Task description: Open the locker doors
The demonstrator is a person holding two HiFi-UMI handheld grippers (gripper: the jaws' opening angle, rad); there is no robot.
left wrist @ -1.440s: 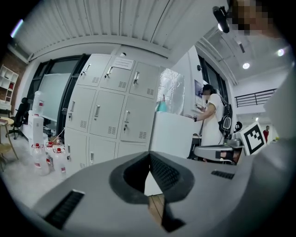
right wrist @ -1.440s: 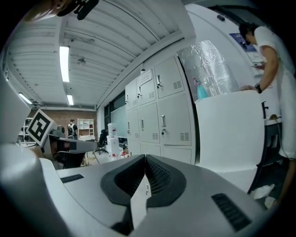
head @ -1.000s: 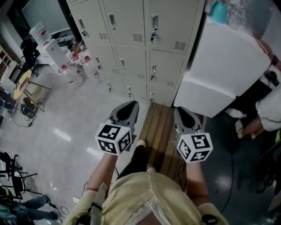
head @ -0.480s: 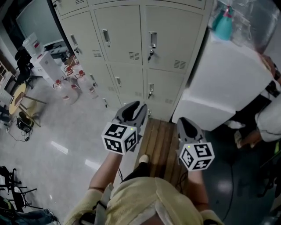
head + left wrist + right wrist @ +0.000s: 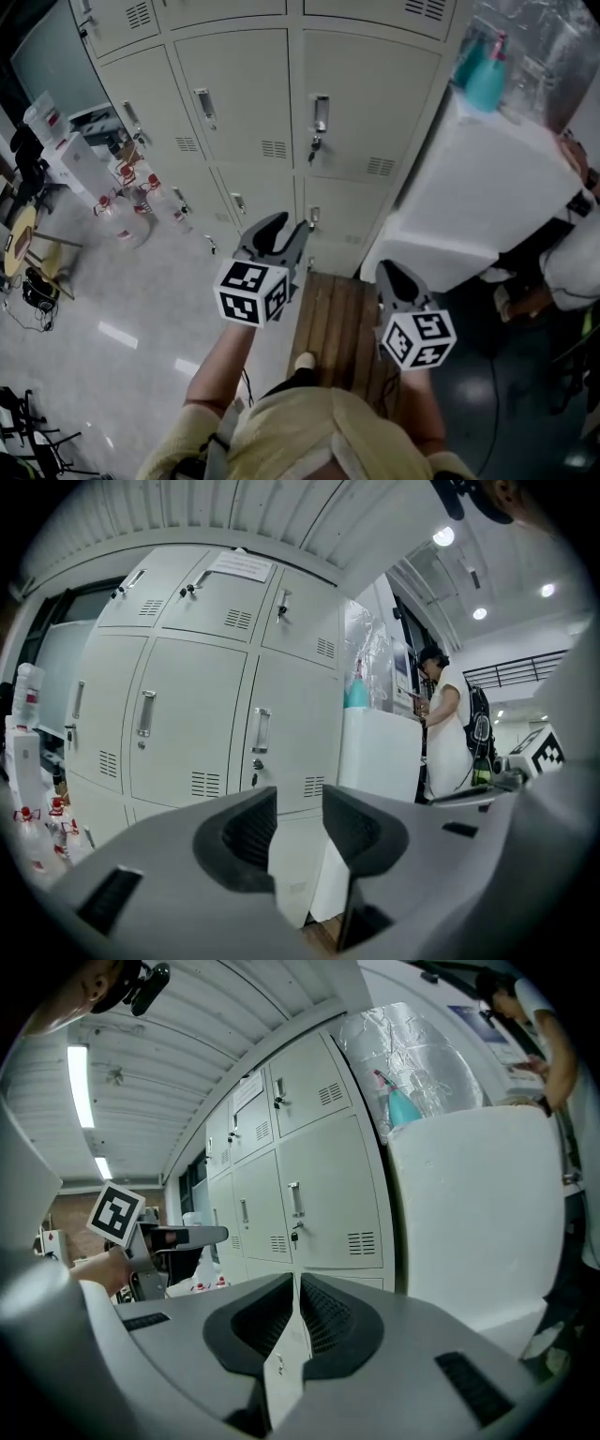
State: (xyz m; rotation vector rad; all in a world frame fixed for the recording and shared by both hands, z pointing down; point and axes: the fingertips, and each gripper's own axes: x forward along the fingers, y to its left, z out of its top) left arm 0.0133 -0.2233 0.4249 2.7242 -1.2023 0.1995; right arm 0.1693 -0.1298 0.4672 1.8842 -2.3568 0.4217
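**Shut jaws facing closed lockers**

The right gripper (image 5: 294, 1283) has its jaws pressed together with nothing between them. It points at a bank of beige lockers (image 5: 253, 1147) that runs off to the far left. The locker door (image 5: 328, 1194) straight ahead is closed. It has an upright handle (image 5: 294, 1199), a key (image 5: 293, 1235) in the lock below and vent slots (image 5: 361, 1242) at lower right. Just right of the lockers stands a white box (image 5: 469, 1222). A teal spray bottle (image 5: 403, 1108) and crinkled clear plastic (image 5: 422, 1049) show above its top edge.
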